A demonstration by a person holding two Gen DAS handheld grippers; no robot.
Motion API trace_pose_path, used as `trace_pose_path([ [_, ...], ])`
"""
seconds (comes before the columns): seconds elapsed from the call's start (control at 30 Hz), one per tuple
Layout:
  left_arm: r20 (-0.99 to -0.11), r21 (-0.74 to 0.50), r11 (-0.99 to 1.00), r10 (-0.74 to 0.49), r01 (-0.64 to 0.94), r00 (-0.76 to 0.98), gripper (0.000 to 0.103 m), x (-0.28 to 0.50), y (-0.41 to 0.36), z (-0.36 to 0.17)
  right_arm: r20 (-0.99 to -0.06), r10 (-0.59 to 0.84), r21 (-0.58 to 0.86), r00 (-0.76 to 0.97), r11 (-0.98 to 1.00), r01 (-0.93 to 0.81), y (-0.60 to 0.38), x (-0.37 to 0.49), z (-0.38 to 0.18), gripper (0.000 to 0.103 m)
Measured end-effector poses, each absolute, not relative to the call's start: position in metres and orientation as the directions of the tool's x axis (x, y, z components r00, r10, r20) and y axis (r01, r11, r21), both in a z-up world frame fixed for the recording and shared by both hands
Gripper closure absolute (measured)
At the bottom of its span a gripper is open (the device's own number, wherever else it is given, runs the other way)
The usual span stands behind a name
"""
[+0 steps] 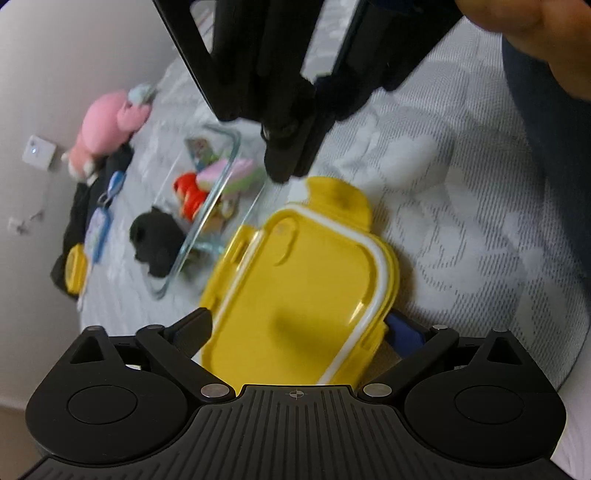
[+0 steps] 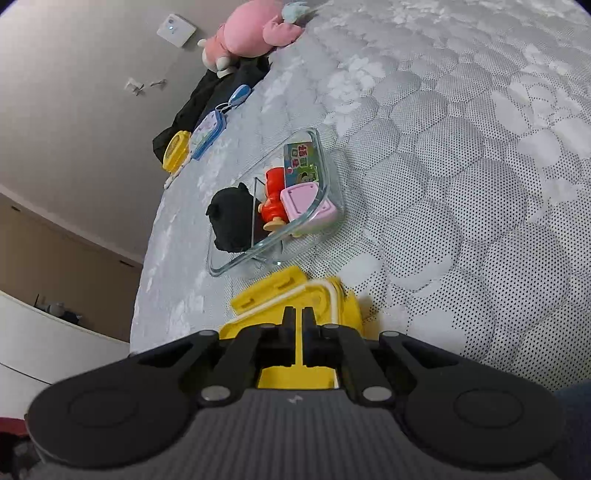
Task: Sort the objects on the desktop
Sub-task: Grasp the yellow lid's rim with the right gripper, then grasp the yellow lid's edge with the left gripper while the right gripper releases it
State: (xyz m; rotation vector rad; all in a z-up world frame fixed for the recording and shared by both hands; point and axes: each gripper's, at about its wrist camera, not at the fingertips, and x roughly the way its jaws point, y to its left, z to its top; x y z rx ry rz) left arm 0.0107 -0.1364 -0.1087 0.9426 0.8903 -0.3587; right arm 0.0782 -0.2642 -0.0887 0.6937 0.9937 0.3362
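Observation:
A yellow container lid with a white seal [image 1: 299, 288] lies between the wide-spread jaws of my left gripper [image 1: 295, 328], whose fingers [image 1: 192, 325] sit at its two sides. My right gripper [image 2: 298, 325] is shut on the lid's edge flap [image 2: 295, 295]; in the left wrist view it comes down from above [image 1: 288, 162] onto the lid's far flap [image 1: 332, 195]. A clear glass container [image 2: 273, 206] beyond holds a red toy [image 2: 273, 199], a pink box [image 2: 306, 205] and a picture card [image 2: 301, 162].
A black plush [image 2: 231, 218] lies against the glass container. A pink plush [image 2: 251, 33], black cloth [image 2: 218, 92], a blue case [image 2: 208, 134] and a small yellow item [image 2: 175, 149] lie at the grey quilted bed's far edge by the wall.

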Motion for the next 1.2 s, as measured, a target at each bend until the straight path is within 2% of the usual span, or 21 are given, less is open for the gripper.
trace_pose_path([
  [0.03,-0.812,0.511,0.578,0.081,0.636,0.578,0.038,0.013,-0.136,-0.109,-0.650,0.558,0.673,0.516,0.738,0.048,-0.264,0.078,-0.089,0.100],
  [0.1,-0.852,0.445,0.623,0.074,0.644,0.518,0.059,0.020,-0.133,-0.111,-0.652,0.554,0.672,0.518,0.739,0.054,-0.264,0.078,-0.090,0.100],
  [0.13,-0.864,0.422,0.642,0.071,0.640,0.498,0.059,0.022,-0.130,-0.111,-0.660,0.538,0.661,0.524,0.748,0.063,-0.264,0.078,-0.089,0.099],
  [0.17,-0.869,0.406,0.654,0.060,0.638,0.491,0.059,0.023,-0.126,-0.109,-0.684,0.506,0.631,0.525,0.771,0.079,-0.264,0.078,-0.089,0.094],
  [0.2,-0.871,0.396,0.662,0.052,0.636,0.488,0.055,0.022,-0.120,-0.106,-0.717,0.471,0.593,0.514,0.799,0.096,-0.263,0.080,-0.089,0.090],
  [0.3,-0.872,0.376,0.680,0.030,0.629,0.489,0.018,0.020,-0.102,-0.094,-0.788,0.436,0.516,0.434,0.853,0.080,-0.251,0.092,-0.095,0.073],
  [0.33,-0.864,0.380,0.687,0.024,0.620,0.503,0.012,0.018,-0.097,-0.088,-0.798,0.442,0.507,0.409,0.860,0.060,-0.245,0.097,-0.097,0.058],
  [0.37,-0.856,0.383,0.694,0.018,0.610,0.517,0.011,0.017,-0.092,-0.082,-0.808,0.446,0.497,0.385,0.867,0.039,-0.239,0.102,-0.100,0.051],
  [0.5,-0.845,0.352,0.744,-0.008,0.567,0.535,0.009,0.018,-0.065,-0.060,-0.896,0.306,0.325,0.323,0.946,0.005,-0.218,0.122,-0.114,0.051],
  [0.57,-0.845,0.328,0.772,-0.018,0.545,0.534,0.009,0.020,-0.053,-0.051,-0.906,0.306,0.317,0.292,0.948,-0.013,-0.213,0.131,-0.122,0.049],
  [0.63,-0.854,0.307,0.788,-0.019,0.533,0.520,0.008,0.022,-0.047,-0.051,-0.897,0.324,0.331,0.300,0.943,-0.029,-0.210,0.138,-0.127,0.049],
  [0.7,-0.863,0.286,0.804,-0.021,0.521,0.505,0.008,0.024,-0.042,-0.052,-0.878,0.349,0.353,0.328,0.934,-0.047,-0.207,0.142,-0.129,0.053],
  [0.73,-0.867,0.276,0.812,-0.021,0.515,0.498,0.008,0.025,-0.039,-0.053,-0.872,0.362,0.363,0.329,0.930,-0.061,-0.204,0.142,-0.130,0.069],
  [0.77,-0.871,0.265,0.819,-0.022,0.508,0.491,0.008,0.026,-0.036,-0.053,-0.866,0.375,0.372,0.330,0.925,-0.074,-0.201,0.142,-0.130,0.078],
  [0.87,-0.872,0.273,0.817,-0.013,0.508,0.490,0.007,0.025,-0.035,-0.055,-0.844,0.384,0.361,0.374,0.923,-0.133,-0.195,0.133,-0.119,0.086],
  [1.0,-0.846,0.328,0.779,-0.010,0.534,0.534,0.004,0.015,-0.048,-0.052,-0.780,0.460,0.447,0.424,0.884,-0.135,-0.206,0.126,-0.089,0.092],
  [1.13,-0.828,0.344,0.758,-0.034,0.555,0.559,0.004,0.008,-0.064,-0.046,-0.784,0.452,0.431,0.424,0.889,-0.151,-0.205,0.122,-0.069,0.092],
  [1.2,-0.836,0.310,0.752,-0.076,0.582,0.543,0.004,0.002,-0.072,-0.040,-0.788,0.449,0.422,0.421,0.892,-0.160,-0.199,0.122,-0.066,0.092],
])
